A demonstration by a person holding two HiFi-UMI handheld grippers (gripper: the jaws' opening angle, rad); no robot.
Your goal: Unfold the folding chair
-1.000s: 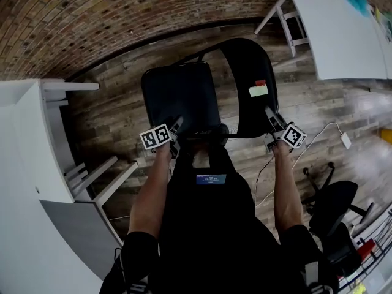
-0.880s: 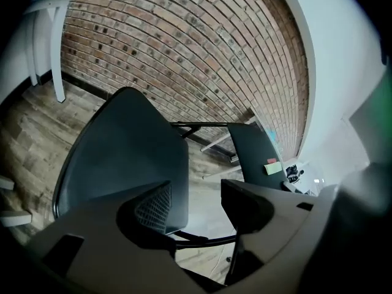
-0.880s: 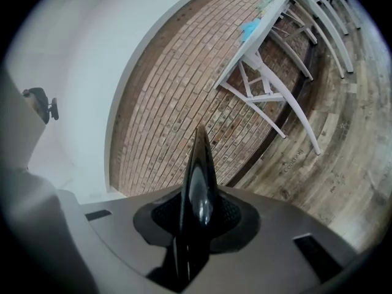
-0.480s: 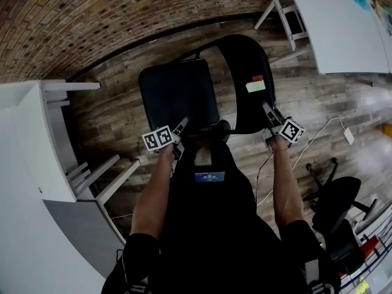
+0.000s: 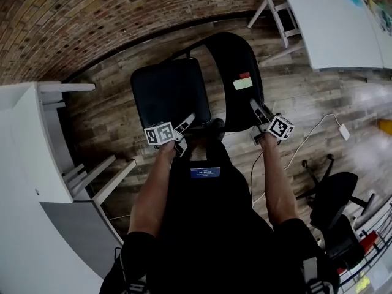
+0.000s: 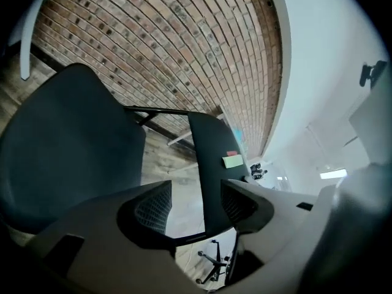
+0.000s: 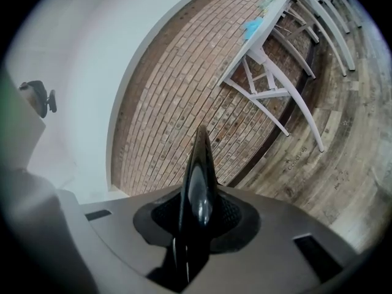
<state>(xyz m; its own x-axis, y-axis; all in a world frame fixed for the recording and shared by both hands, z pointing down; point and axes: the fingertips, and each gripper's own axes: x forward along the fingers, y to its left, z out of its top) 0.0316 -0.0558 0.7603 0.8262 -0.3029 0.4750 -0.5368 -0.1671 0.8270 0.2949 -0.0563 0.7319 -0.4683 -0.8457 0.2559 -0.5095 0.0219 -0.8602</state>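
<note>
As the head view looks down past my own torso (image 5: 205, 225), the near side of things is partly blocked. The folding chair (image 5: 190, 90) stands on the wood floor (image 5: 116, 121) just ahead of me, near the brick wall (image 5: 92, 17). It's partly opened: seat (image 5: 162, 94) at left, backrest (image 5: 236, 63) at right. Its legs are hidden under the seat & only a thin bit of frame (image 5: 184, 57) shows at the far side. The right gripper (image 5: 256, 110) is clamped on the backrest's near edge. In the right gripper view that glossy black edge fills the gap, so the pads are mostly covered & I can't see how deep the bite goes. The left gripper (image 5: 185, 124) sits by the seat's near right corner w/ jaws apart at a middling width, pinching nothing. In the left gripper view the backrest shows through the gap, closer to the pad at that view's right. A thin dark bar (image 6: 190, 236) crosses low btw the jaws; can't tell if it touches either. A green label (image 5: 243, 83) & a red tab (image 5: 245, 75) sit on the backrest, print too small to read. The white table (image 5: 331, 23) is cut off at top right. An office chair (image 5: 334, 201) & a white cable (image 5: 306, 146) lie to my right.
</note>
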